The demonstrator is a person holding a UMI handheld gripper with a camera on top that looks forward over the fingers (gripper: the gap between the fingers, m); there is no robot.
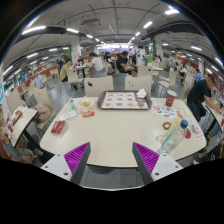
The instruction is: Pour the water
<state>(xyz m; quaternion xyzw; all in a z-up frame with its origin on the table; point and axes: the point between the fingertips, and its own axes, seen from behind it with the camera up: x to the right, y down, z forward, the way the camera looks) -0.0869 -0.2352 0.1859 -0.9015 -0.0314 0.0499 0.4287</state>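
Note:
My gripper hangs over the near edge of a pale table, its two fingers spread wide with purple pads showing and nothing between them. A clear plastic water bottle lies or leans just beyond the right finger. A red cup stands at the far right of the table. A blue-capped container sits near the bottle, to its right.
A tray holding several small items lies at the far middle of the table. Food packets and a plate sit on the left side. Chairs and seated people fill the canteen beyond.

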